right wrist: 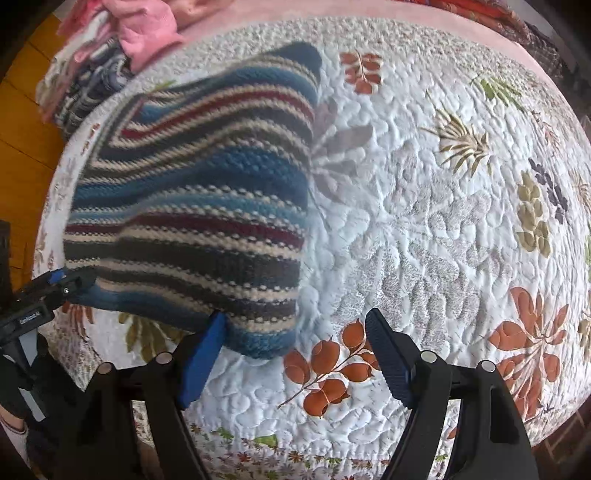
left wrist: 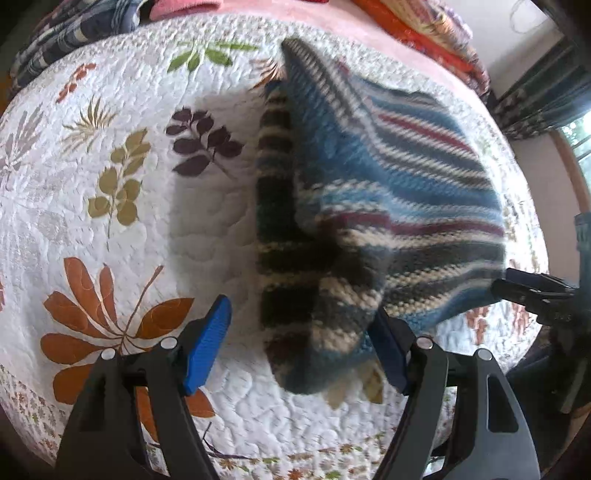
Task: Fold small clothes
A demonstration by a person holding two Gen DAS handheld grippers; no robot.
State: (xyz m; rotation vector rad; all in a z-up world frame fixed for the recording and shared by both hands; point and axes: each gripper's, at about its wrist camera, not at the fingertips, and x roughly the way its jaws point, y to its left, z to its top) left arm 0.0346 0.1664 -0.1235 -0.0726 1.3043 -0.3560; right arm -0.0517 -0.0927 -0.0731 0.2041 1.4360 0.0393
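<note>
Both grippers, left gripper (left wrist: 299,347) and right gripper (right wrist: 295,354), gape wide, released; the striped knit (right wrist: 192,206) lies mid-fold on the quilt (right wrist: 424,221), rumpled, tidying apparently left.

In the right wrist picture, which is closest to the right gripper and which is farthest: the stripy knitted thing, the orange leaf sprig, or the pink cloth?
From the right gripper:
1. orange leaf sprig, printed on the quilt between the fingers.
2. stripy knit, just ahead on the left, its near corner by the left finger.
3. pink cloth, far at the top left edge.
</note>
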